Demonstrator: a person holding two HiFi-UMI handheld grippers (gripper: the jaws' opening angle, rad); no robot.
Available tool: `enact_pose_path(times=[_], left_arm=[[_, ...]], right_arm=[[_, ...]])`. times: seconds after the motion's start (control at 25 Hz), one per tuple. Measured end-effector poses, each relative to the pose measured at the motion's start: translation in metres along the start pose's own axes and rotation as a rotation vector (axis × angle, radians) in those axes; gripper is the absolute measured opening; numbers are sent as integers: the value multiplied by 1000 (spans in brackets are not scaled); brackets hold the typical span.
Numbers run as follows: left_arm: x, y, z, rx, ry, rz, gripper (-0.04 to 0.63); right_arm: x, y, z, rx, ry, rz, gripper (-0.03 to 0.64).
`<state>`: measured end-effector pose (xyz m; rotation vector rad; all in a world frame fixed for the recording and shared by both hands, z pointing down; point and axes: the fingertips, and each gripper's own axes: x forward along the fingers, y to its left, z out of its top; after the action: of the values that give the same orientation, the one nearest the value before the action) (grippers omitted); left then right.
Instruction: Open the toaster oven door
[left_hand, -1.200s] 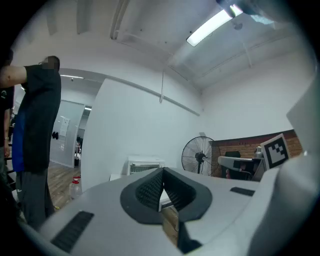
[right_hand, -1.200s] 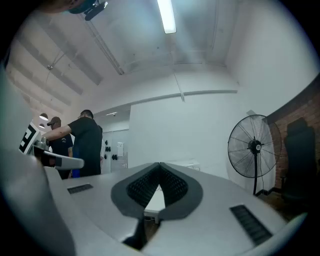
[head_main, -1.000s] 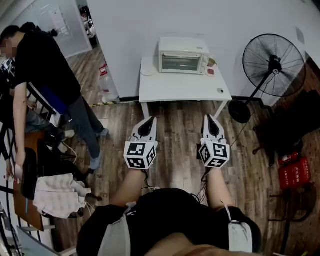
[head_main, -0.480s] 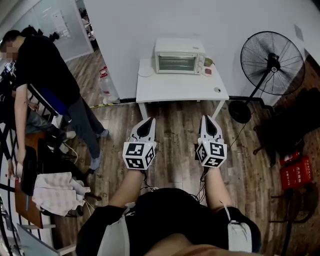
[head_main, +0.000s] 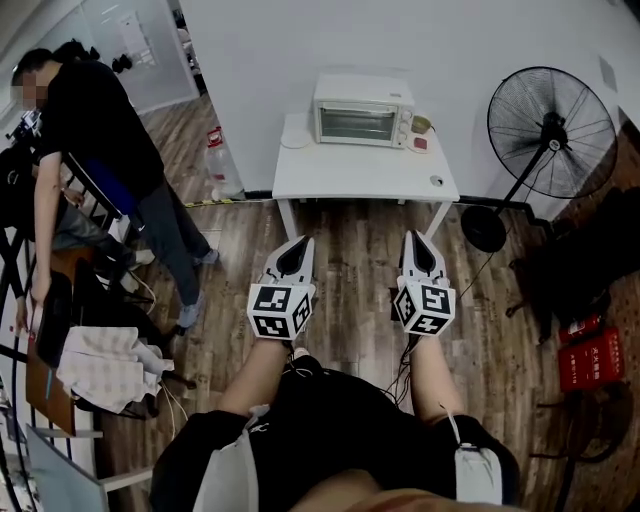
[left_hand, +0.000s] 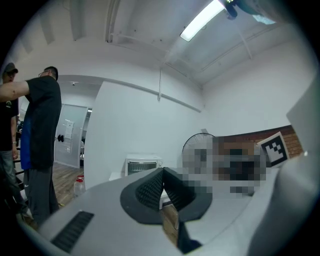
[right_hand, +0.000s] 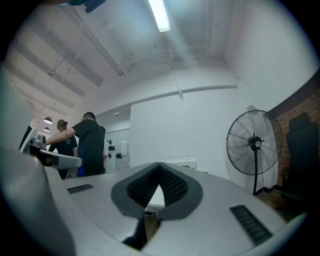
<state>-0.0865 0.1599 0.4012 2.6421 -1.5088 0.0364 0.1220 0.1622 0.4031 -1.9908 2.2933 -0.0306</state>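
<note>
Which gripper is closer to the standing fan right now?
Right. The fan stands ahead and off to the right of the right gripper; the left gripper is level with the right one, on the side away from the fan.

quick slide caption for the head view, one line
Left gripper and right gripper, jaws shut, face the closed toaster oven on a white table.
</note>
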Motion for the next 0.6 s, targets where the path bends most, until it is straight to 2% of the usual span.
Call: enact_pose_path(times=[0.32, 0.6], left_arm=[[11, -5, -3, 18, -16, 2, 12], [41, 8, 8, 35, -52, 1, 12]], right_arm=[[4, -8, -8, -5, -6, 6, 0], [37, -17, -7, -9, -8, 5, 0]])
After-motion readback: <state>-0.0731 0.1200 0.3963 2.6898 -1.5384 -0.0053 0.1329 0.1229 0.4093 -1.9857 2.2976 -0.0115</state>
